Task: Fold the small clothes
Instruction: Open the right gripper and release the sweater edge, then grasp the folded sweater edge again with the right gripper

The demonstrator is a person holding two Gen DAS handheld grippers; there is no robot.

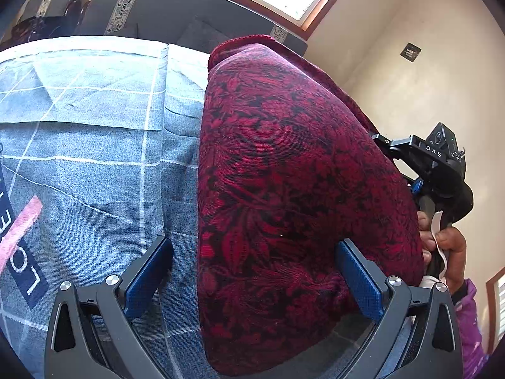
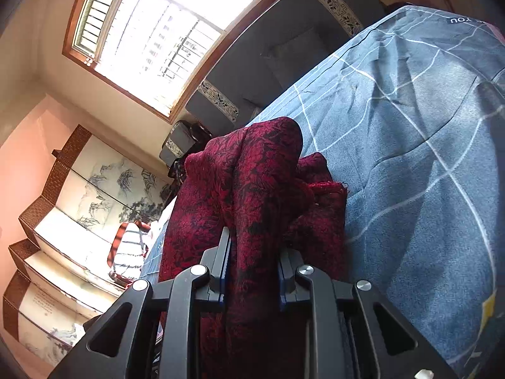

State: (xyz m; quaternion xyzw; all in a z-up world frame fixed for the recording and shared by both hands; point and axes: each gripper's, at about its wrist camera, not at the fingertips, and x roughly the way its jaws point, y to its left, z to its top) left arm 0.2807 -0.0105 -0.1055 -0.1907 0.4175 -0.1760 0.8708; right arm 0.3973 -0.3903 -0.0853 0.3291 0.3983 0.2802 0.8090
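Sunlight from the barred window [image 2: 151, 34] falls across a bed spread with a blue checked sheet [image 1: 104, 145], and that sheet is your folding surface. Your right gripper [image 2: 252, 262] is clenched on a bunched fold of the dark red patterned garment [image 2: 249, 170], which rises out of the jaws and slumps onto the sheet just beyond them. Your left gripper [image 1: 252, 281] is released, its blue pads standing wide with the red garment [image 1: 293, 189] hanging like a curtain between them, not pinched. Judging from this, you are mid-lift and need a second hold before you can spread the cloth. Bring the left pads onto a single edge or corner instead of the thick middle, then draw the two grippers apart so the fabric goes taut and flat. Lay it down on bare sheet, clear of the printed label [image 1: 22, 252] at the left. The bunch in the right jaws looks thick, so layers may slip unevenly.
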